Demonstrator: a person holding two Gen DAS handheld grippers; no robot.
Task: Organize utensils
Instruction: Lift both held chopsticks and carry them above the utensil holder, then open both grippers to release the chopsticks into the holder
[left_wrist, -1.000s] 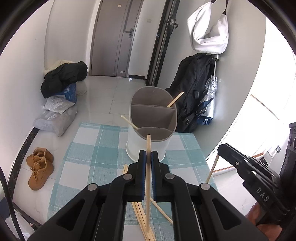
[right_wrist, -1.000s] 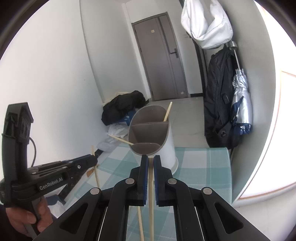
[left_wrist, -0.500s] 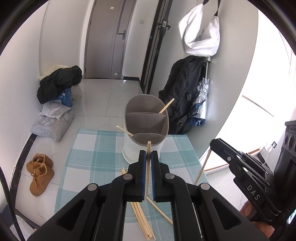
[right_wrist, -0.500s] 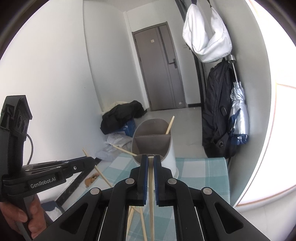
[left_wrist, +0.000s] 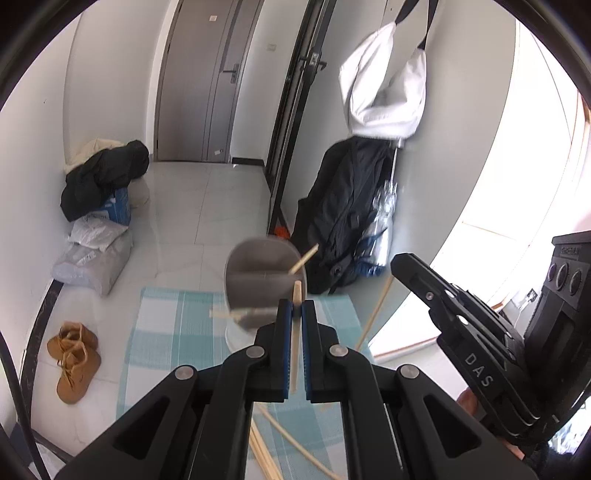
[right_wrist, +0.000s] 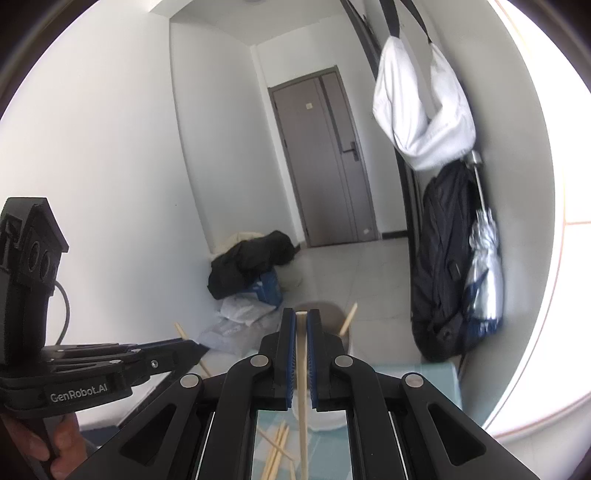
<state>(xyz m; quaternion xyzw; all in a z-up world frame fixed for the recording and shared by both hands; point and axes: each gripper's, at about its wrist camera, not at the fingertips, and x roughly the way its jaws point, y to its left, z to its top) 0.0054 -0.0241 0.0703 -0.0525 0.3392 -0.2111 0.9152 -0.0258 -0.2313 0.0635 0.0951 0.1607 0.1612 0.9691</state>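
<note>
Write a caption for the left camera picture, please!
Left gripper pinches a chopstick above the gray utensil holder.

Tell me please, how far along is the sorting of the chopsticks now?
Partly done. Two chopsticks already stand in the gray holder. In hand: the left gripper and the right gripper are each shut on one chopstick, raised above the checked cloth. Left: several loose chopsticks lie on the cloth.

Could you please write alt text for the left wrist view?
The left tongs grip one wooden chopstick upright above a checked tablecloth. Ahead stands a grey divided utensil holder with chopsticks in it; the right tongs hold another.
</note>
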